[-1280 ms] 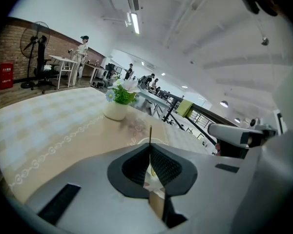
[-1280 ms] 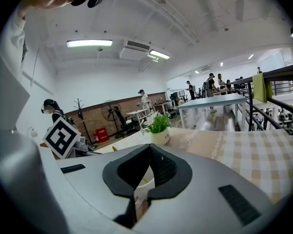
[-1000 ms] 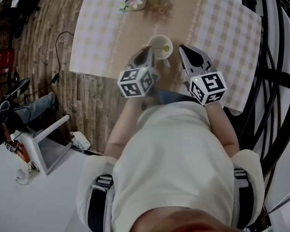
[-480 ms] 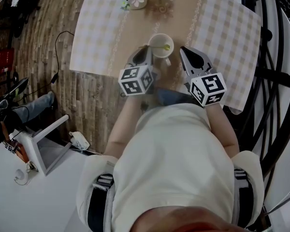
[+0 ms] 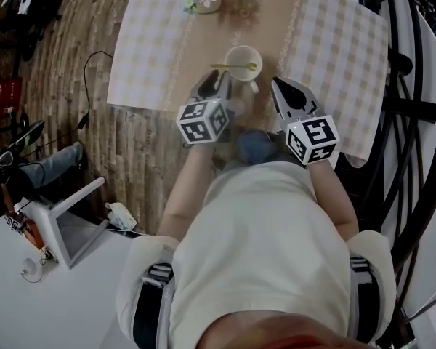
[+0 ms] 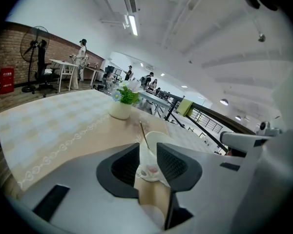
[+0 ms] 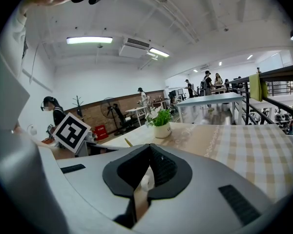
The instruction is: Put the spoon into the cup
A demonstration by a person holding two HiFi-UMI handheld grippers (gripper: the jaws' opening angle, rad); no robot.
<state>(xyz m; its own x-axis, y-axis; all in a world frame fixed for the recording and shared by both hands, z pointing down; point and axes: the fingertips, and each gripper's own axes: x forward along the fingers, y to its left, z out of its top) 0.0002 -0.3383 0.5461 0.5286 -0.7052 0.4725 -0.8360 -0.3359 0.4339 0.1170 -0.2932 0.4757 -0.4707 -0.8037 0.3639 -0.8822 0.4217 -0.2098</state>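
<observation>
**Left to right, head view.** The left tongs [image 6: 147,152] have their jaws a little apart and grip nothing. Their own view looks through the gap at the cup [image 5: 241,56], which stands just ahead of them on the worktop [image 5: 152,42] and slightly to their right.

The spoon [image 5: 232,66] sits with its bowl end inside the cup, toward the right wall. Its handle leans out over the left rim, so the long axis runs left to right and the free end points toward the left tongs, near their tips.

The right tongs [image 7: 147,155] have their jaws together and empty. They are beside the cup on its right and a little nearer the person, apart from both cup and spoon.

Judged from this layout, the spoon is already placed in the cup. The left tongs are the nearer pair to the projecting handle, and any retreat should run straight back, away from that handle, to avoid tipping the spoon out.
</observation>
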